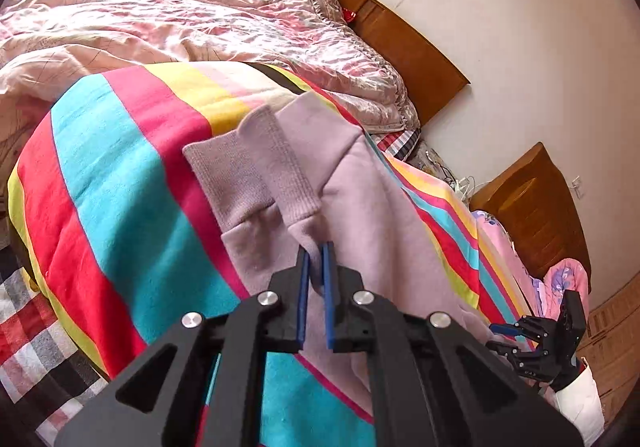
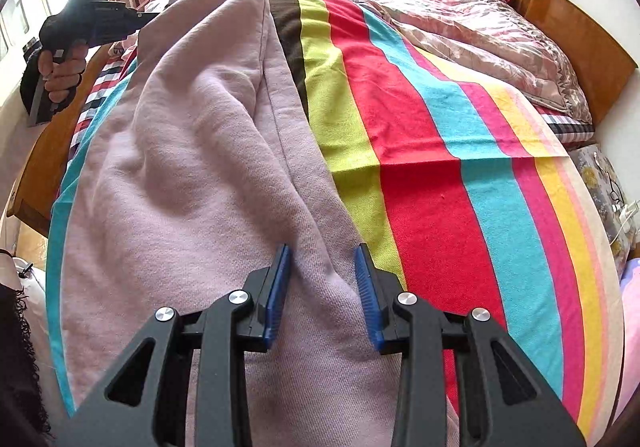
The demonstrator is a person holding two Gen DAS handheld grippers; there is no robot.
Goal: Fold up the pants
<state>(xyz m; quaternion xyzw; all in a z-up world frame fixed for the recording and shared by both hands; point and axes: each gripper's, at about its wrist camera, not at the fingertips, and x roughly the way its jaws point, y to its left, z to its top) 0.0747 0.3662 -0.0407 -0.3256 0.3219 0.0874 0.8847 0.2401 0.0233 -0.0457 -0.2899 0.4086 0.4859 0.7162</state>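
While one pair of lilac pants [image 2: 192, 175] lies lengthwise on the striped blanket [image 2: 440, 175] that covers the bed, two hand-held grippers work at opposite ends of it. At the leg end, the left hand-held gripper [image 1: 316, 267] has its blue pads pressed together on a fold of the fabric just below the two ribbed cuffs [image 1: 260, 171], which lie side by side — one overlapping the other. At the other end, the right hand-held gripper [image 2: 322, 287] hovers with its jaws spread wide over the right edge of the pants, gripping nothing. In the right wrist view the person's left hand [image 2: 64, 75] shows at the far end, wrapped around the handle of its tool. One crumpled pink quilt [image 1: 208, 19] is heaped along the far side of the bed, against the wooden headboard [image 1: 404, 43]. A plaid sheet [image 1: 32, 331] shows beneath the blanket's edge, and a wooden nightstand [image 1: 536, 215] stands against the wall.
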